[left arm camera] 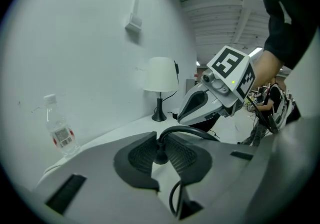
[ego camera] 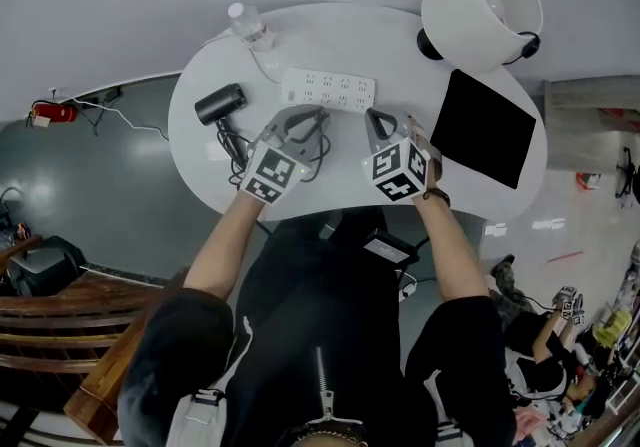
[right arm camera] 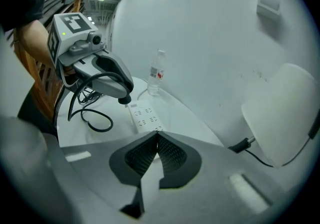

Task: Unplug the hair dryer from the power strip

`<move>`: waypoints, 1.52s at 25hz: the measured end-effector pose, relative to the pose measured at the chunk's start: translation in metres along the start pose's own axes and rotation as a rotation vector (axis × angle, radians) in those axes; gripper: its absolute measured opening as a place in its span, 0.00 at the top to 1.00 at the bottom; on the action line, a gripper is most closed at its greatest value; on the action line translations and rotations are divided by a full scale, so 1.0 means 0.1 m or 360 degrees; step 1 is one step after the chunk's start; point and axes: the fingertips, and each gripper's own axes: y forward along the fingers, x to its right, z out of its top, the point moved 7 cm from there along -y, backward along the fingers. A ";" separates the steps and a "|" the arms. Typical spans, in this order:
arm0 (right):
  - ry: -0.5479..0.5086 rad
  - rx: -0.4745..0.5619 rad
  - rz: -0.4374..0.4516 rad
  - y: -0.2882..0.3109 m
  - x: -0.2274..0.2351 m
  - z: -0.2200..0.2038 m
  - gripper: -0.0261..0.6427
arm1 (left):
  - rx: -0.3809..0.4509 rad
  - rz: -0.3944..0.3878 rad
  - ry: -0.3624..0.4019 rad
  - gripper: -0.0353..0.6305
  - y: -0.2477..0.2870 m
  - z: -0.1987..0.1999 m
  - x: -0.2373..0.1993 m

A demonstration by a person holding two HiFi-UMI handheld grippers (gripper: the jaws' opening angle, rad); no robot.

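Left gripper (ego camera: 308, 118), in the head view, is clenched on the hair dryer's black cord (ego camera: 318, 149), just near of the white power strip (ego camera: 328, 89). The hair dryer (ego camera: 220, 103) lies at the table's left. In the left gripper view, the pads pinch that cord. In the right gripper view, the right gripper (right arm camera: 156, 140) is clamped on nothing, and the plug (right arm camera: 124, 100) hangs just above the strip, seemingly clear of the sockets. Unplugging looks done; next, lay the plug down and release.
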 end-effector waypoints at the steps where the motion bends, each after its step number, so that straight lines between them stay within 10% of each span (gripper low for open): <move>1: 0.0030 0.0021 -0.0011 -0.05 -0.01 0.00 0.95 | 0.0019 0.0009 -0.0007 0.87 -0.04 0.01 0.02; 38: 0.0252 0.0422 -0.0198 -1.37 -0.51 -0.34 0.95 | 0.0229 0.0287 -0.0079 0.87 -1.22 0.24 1.02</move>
